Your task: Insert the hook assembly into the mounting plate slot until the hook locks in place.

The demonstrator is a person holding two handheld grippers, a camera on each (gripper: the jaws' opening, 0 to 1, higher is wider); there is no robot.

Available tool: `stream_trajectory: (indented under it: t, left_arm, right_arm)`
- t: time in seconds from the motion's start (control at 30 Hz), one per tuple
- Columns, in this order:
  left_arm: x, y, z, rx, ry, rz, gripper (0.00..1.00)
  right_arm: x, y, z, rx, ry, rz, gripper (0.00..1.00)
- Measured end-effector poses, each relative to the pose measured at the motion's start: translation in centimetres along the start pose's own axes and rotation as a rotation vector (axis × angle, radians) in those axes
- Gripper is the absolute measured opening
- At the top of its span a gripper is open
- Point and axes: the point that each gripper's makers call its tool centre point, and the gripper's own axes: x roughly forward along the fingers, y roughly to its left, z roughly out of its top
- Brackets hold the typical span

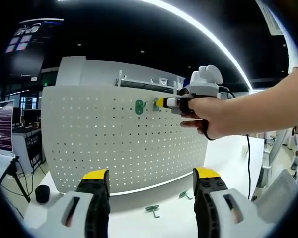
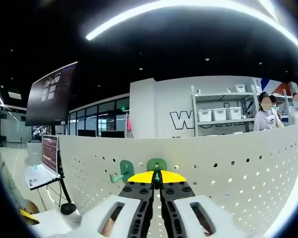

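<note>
A white pegboard mounting plate point(image 1: 124, 144) stands upright on a white table point(image 1: 174, 218). One green hook point(image 1: 139, 106) hangs on its upper part. Just right of it, a person's hand holds my right gripper point(image 1: 161, 102) against the board with a second green hook point(image 1: 156, 105) at its tip. In the right gripper view, the right gripper point(image 2: 156, 177) is shut on that green hook point(image 2: 156, 164), pressed at the pegboard point(image 2: 228, 173), with the mounted hook point(image 2: 123, 171) to its left. My left gripper point(image 1: 151, 174) is open and holds nothing, low in front of the board.
Two loose green hooks point(image 1: 152, 210) point(image 1: 185, 195) lie on the table before the board. A black round object point(image 1: 42, 192) and a tripod with a screen point(image 1: 1, 128) are at the left. A cable point(image 1: 248, 158) hangs at the right. People point(image 2: 268, 116) stand by shelves behind the board.
</note>
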Motion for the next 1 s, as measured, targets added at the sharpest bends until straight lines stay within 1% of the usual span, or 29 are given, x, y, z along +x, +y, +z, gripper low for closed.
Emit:
stream_trajectory:
  t: [0.2,0.37,0.63,0.73,0.8,0.87,0.9,1.0]
  left_arm:
    - [0.1,0.2,-0.5,-0.016,0.017,0.001,0.70]
    - [0.1,0.2,-0.5,-0.017,0.017,0.001,0.70]
    - [0.1,0.1,-0.6,-0.021,0.021,-0.001,0.69]
    - [0.1,0.1,-0.7,-0.019,0.024,-0.005,0.69]
    - [0.1,0.3,-1.1,-0.028,0.037,0.001,0.68]
    - [-0.1,0.6,-1.1,-0.037,0.034,0.006,0.68]
    - [-0.1,0.6,-1.2,-0.038,0.037,0.008,0.68]
    - [-0.4,0.7,-1.3,-0.050,0.040,0.013,0.68]
  right_arm:
    - [0.4,0.0,-0.3,0.003,0.008,0.003,0.01]
    - [0.5,0.0,-0.6,0.006,0.017,-0.002,0.01]
    - [0.7,-0.1,-0.8,0.018,0.022,-0.032,0.01]
    - [0.8,0.1,-0.8,0.015,0.020,-0.058,0.01]
    - [0.8,0.0,-0.8,0.018,0.020,-0.077,0.02]
    - [0.9,0.0,-0.8,0.020,0.022,-0.097,0.02]
    - [1.0,-0.1,-0.8,0.036,0.023,-0.116,0.02]
    - [0.9,0.0,-0.8,0.052,0.029,-0.143,0.02]
